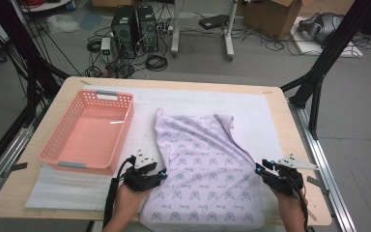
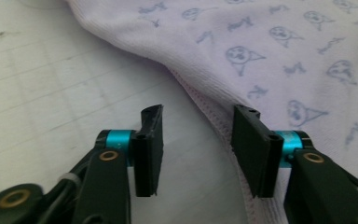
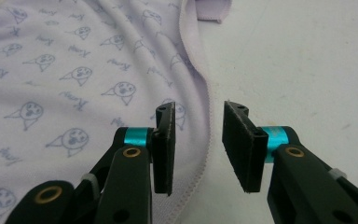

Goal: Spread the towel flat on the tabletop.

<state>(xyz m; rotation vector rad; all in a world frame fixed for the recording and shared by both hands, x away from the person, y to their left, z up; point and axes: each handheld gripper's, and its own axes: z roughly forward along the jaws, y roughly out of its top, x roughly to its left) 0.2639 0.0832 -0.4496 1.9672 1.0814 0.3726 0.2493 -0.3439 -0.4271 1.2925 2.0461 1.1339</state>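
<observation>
counter [image 1: 290,121] wooden, white mat [image 1: 265,116] over most of it; lilac printed shirt [image 1: 203,164] spread flat on mat at near-middle, bottom edge hanging off front of counter; pink basket [image 1: 60,145] just left of shirt, not touching; left hand-held gripper [image 1: 163,173] at shirt's left hem, jaws parted wide, hem [image 2: 214,121] running between them, nothing pinched; right hand-held gripper [image 1: 258,168] at shirt's right edge, jaws also apart, straddling seam [image 3: 208,135], gripping nothing
</observation>
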